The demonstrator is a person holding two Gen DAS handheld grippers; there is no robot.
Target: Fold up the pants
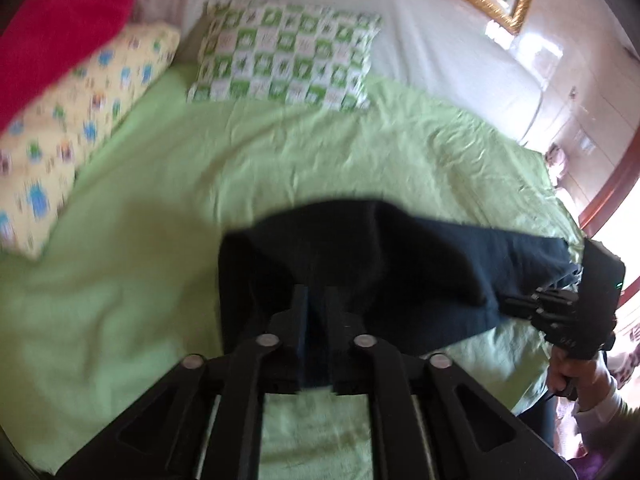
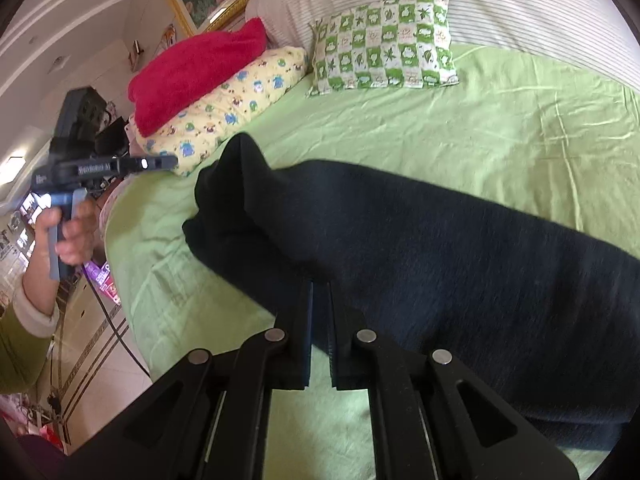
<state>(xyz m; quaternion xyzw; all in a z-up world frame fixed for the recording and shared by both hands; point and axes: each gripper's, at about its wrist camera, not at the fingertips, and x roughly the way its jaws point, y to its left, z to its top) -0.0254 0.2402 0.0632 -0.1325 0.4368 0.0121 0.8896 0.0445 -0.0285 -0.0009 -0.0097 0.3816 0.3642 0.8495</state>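
The dark navy pants lie across the green bedsheet. The right gripper is pinching their near edge. The left gripper has cloth between its fingers; whether it pinches, I cannot tell. Beyond lie a green-checked pillow, a yellow pillow and a red towel.

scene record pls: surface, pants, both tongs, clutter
surface: bed with green sheet
pants: dark, lying in a rumpled band across the sheet, one end bunched up
right tongs: shut on the pants' near edge
left tongs: slightly apart; the right wrist view shows them just off the bunched end, holding nothing
clutter: green checked pillow, yellow pillow, red blanket on the yellow one
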